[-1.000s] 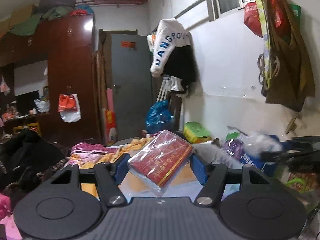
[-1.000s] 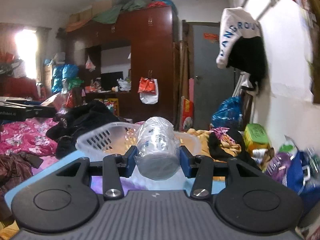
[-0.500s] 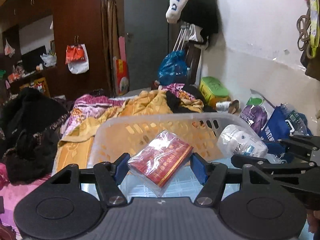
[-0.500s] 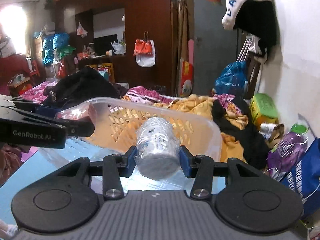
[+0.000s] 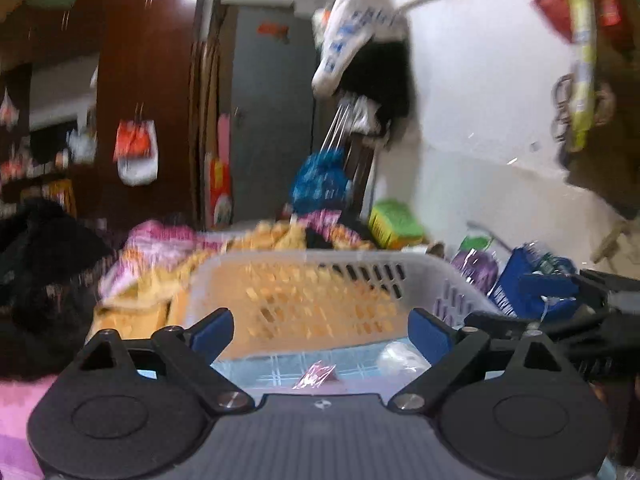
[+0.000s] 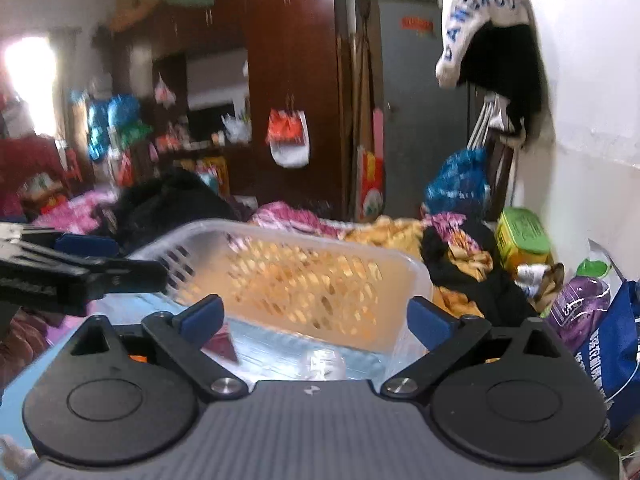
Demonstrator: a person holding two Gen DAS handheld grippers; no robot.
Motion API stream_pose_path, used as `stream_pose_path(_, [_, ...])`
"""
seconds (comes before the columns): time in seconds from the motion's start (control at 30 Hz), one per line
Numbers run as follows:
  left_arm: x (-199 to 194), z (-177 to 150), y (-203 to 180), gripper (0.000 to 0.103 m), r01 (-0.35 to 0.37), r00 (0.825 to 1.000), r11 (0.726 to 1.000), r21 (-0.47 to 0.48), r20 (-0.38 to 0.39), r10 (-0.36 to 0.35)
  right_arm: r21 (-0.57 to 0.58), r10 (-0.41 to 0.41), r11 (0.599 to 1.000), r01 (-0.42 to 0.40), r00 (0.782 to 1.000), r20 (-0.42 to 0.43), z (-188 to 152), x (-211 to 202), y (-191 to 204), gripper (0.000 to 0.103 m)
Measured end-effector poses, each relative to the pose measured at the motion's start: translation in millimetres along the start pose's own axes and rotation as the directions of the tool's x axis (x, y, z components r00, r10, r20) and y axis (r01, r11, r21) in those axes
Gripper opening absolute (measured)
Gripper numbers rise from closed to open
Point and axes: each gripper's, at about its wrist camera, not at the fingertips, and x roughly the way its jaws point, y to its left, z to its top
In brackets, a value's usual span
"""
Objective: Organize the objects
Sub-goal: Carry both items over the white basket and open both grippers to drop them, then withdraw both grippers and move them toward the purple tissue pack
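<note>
Left tool (image 5: 320,334) and right tool (image 6: 314,318) jaws just opened wide, empty. Red film-wrapped flat packet (image 5: 314,376) and white wrapped cylindrical roll (image 5: 398,358) lie in translucent perforated plastic basket (image 5: 320,258), 6 o'clock below the tools.

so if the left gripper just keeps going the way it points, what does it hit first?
Likely the far perforated wall of the basket. The left gripper has open, empty jaws aimed slightly downward over the basket floor. Blur makes depth uncertain.

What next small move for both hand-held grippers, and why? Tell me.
Probably draw both back out of the basket. The left hand-held gripper and right hand-held gripper have just been opening, nothing between them; the red packet and white roll lie inside.
</note>
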Motion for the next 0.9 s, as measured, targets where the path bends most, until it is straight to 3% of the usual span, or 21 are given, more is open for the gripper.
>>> stream_pose_path(0.1, [-38,-21,1,0.103,0.026,0.999,1.000,0.015,0.043,-0.027,0.030,0.040,0.999,-0.041,0.999,0.035,-17,-29,-1,0.103])
stream_pose_path(0.2, [-62,-48,0,0.103,0.030,0.999,0.998,0.057,0.039,-0.033,0.036,0.041,0.998,-0.042,0.999,0.024,-39,-43,0,0.103])
stream_pose_path(0.33, [-71,-77,8,0.103,0.007,0.999,0.999,0.053,0.051,-0.010,0.043,0.035,0.998,-0.036,0.999,0.026,-77,-50,-3,0.103])
stream_pose_path(0.5, [-53,-86,34,0.103,-0.005,1.000,0.999,-0.032,0.015,0.006,0.044,-0.019,0.999,0.023,0.997,-0.073,-85,-20,-20,0.098])
stream_pose_path(0.57, [-40,-86,45,0.103,-0.019,1.000,0.998,-0.055,-0.024,0.018,0.049,-0.029,0.998,0.036,0.991,-0.129,-86,-3,-27,0.081])
stream_pose_path(0.63, [-29,-87,52,0.103,-0.031,0.998,0.998,-0.059,-0.059,0.028,0.052,-0.019,0.998,0.029,0.983,-0.182,-88,13,-30,0.071])
stream_pose_path(0.77, [-9,-91,60,0.103,-0.044,0.992,0.998,-0.045,-0.119,0.038,0.004,-0.056,0.998,0.058,0.971,-0.234,-100,31,-25,0.070])
stream_pose_path(0.9, [7,-90,60,0.103,-0.023,0.989,0.999,-0.045,-0.147,0.016,0.024,-0.011,1.000,0.017,0.971,-0.240,-105,33,-23,0.070])
